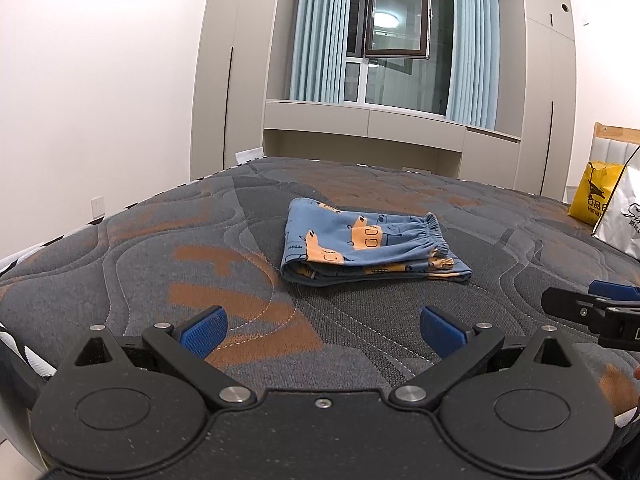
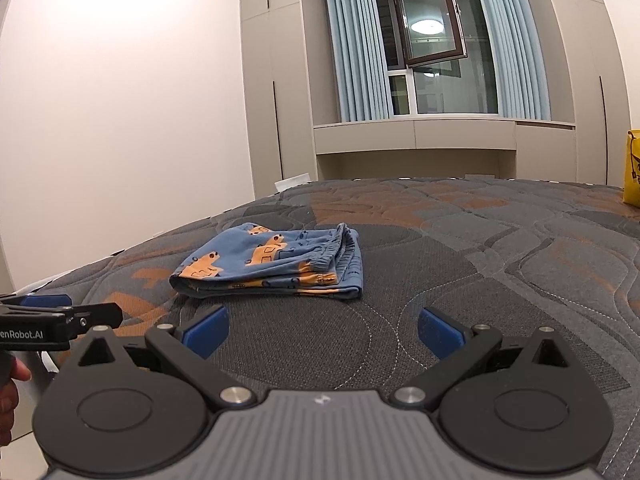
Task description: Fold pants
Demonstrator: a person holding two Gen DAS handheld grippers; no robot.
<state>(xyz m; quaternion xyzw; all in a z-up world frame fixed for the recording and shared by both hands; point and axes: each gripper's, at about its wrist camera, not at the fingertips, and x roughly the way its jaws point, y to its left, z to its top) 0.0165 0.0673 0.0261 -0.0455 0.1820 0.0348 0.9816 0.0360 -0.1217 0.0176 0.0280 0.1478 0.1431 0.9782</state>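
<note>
Small blue pants with orange vehicle prints (image 1: pixel 368 244) lie folded in a compact stack on the quilted grey and orange mattress (image 1: pixel 160 264); they also show in the right wrist view (image 2: pixel 276 264). My left gripper (image 1: pixel 322 330) is open and empty, held back from the pants near the bed's front edge. My right gripper (image 2: pixel 322 330) is open and empty, also short of the pants. The right gripper's tip shows at the right edge of the left wrist view (image 1: pixel 592 312), and the left gripper's tip at the left edge of the right wrist view (image 2: pixel 60 320).
A yellow bag (image 1: pixel 592 196) and a white bag (image 1: pixel 624 220) stand at the mattress's far right. Beyond the bed are beige wardrobes (image 2: pixel 276 80), blue curtains and an open window (image 2: pixel 432 20). A white wall (image 1: pixel 100 100) is on the left.
</note>
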